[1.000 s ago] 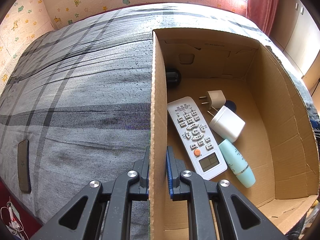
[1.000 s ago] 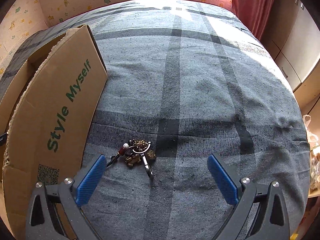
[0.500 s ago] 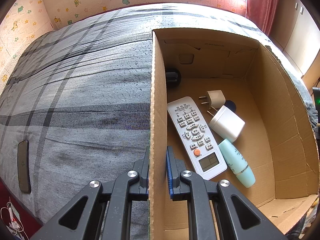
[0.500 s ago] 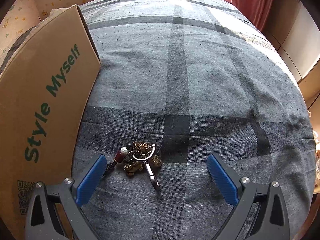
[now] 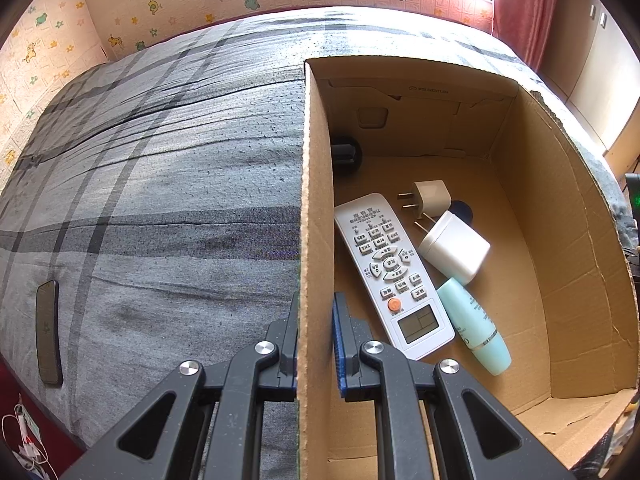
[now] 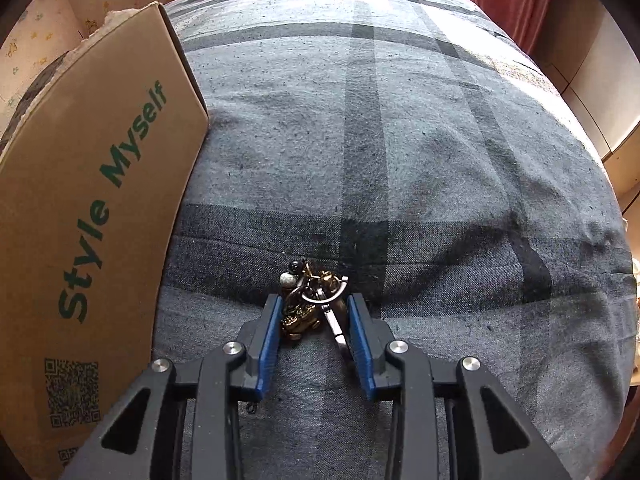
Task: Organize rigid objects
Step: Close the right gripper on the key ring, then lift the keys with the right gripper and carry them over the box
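My left gripper (image 5: 315, 312) is shut on the left wall of the cardboard box (image 5: 316, 200), one finger outside and one inside. In the box lie a white remote (image 5: 392, 272), a white plug adapter (image 5: 428, 196), a white jar (image 5: 456, 248), a pale green bottle (image 5: 474, 324) and a dark object (image 5: 346, 152) by the wall. My right gripper (image 6: 312, 312) has closed around a keychain (image 6: 310, 300) with brass charms, beads and a metal clip, lying on the grey plaid bedspread (image 6: 400, 140). The box's outer side (image 6: 88, 200) stands to the left.
A dark phone (image 5: 48, 332) lies near the bed's left edge. A red curtain (image 5: 524, 4) and cabinets (image 5: 600, 72) stand at the far right. Patterned wallpaper runs behind the bed.
My right gripper moved forward and down over the keychain and its jaws closed from wide open onto it. The left gripper and box have not moved.
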